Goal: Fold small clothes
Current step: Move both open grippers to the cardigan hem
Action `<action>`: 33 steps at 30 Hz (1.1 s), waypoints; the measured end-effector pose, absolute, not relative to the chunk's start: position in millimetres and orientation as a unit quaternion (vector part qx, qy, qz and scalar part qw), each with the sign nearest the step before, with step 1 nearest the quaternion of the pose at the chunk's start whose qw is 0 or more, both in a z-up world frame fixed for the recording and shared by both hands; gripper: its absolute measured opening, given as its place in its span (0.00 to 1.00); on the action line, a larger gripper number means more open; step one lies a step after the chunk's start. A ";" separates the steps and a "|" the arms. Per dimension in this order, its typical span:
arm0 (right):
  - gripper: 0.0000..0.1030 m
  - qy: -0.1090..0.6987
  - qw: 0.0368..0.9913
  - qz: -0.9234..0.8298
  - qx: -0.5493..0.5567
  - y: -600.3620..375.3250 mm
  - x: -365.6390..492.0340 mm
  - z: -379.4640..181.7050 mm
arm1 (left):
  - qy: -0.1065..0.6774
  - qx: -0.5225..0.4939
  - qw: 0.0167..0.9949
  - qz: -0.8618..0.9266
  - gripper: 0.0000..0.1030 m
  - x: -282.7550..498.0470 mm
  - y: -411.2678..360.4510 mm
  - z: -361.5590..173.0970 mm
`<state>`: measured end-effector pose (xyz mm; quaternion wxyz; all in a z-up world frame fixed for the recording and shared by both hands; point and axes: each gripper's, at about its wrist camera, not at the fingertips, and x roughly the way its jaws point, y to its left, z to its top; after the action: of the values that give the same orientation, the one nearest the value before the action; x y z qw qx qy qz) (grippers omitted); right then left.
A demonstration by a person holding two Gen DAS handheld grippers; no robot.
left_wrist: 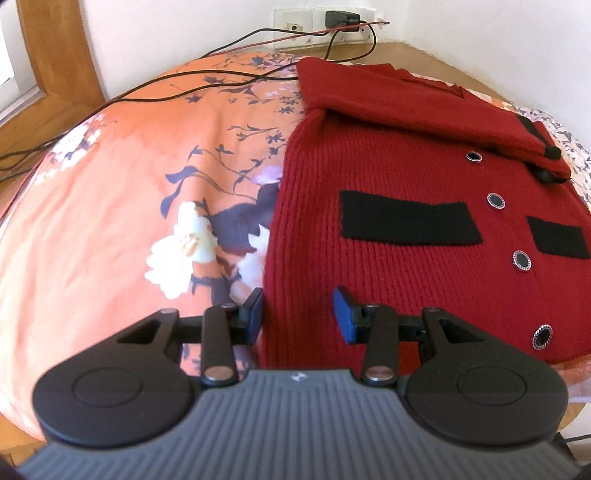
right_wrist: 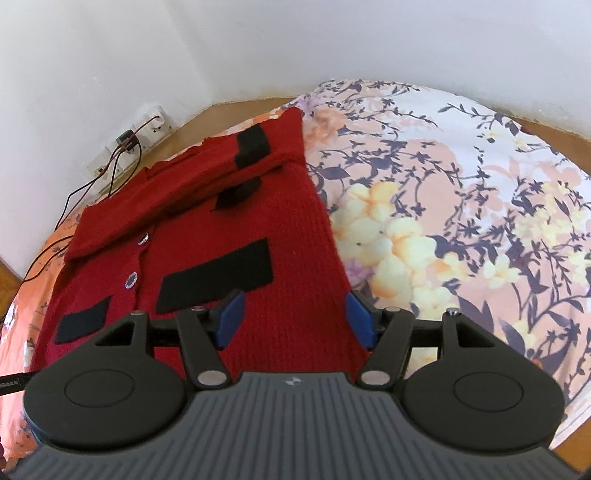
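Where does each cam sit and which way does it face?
Left wrist: on the left gripper, low over the cardigan's near left edge, facing the wall sockets; open fingers straddle that edge, floral sheet to the left.
Right wrist: on the right gripper, over the cardigan's near right edge, facing the wall corner; open fingers straddle that edge, sheet to the right.
Shared: cardigan with sleeves folded across its top, sheet, sockets, cables. No hand shows.

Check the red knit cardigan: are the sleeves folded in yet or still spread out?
Folded in. On the red knit cardigan, both sleeves lie across the upper chest, black cuffs on top; the body below stays flat and unfolded.
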<state>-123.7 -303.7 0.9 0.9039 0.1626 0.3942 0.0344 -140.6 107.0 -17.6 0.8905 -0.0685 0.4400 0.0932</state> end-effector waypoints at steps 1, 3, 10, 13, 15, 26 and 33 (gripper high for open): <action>0.66 0.396 0.903 0.034 0.162 -305.1 -125.1 0.2 | 0.439 -0.070 0.891 0.092 0.41 -142.3 106.3 -17.8; 0.67 0.399 0.902 0.034 0.164 -308.8 -126.9 -1.7 | 0.439 -0.082 0.891 0.081 0.41 -145.4 106.2 -17.9; 0.67 0.423 0.886 0.049 0.182 -315.3 -135.2 -12.4 | 0.433 -0.117 0.892 0.060 0.42 -155.9 108.7 -19.0; 0.67 0.429 0.882 0.051 0.187 -318.3 -139.9 -16.1 | 0.433 -0.121 0.892 0.058 0.42 -159.2 109.1 -18.4; 0.67 0.430 0.880 0.055 0.192 -320.8 -143.1 -17.5 | 0.432 -0.120 0.892 0.057 0.43 -160.7 108.8 -18.6; 0.67 0.431 0.873 0.080 0.216 -311.2 -150.2 -16.6 | 0.423 -0.160 0.891 0.035 0.49 -165.3 107.1 -19.4; 0.73 0.412 0.885 0.081 0.203 -304.4 -152.8 -20.8 | 0.410 -0.111 0.905 0.031 0.48 -162.0 95.7 -23.2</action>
<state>-152.8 -304.4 -20.8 0.8846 0.2025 0.4121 0.0814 -162.0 95.7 -23.2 0.9047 -0.1106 0.4102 0.0313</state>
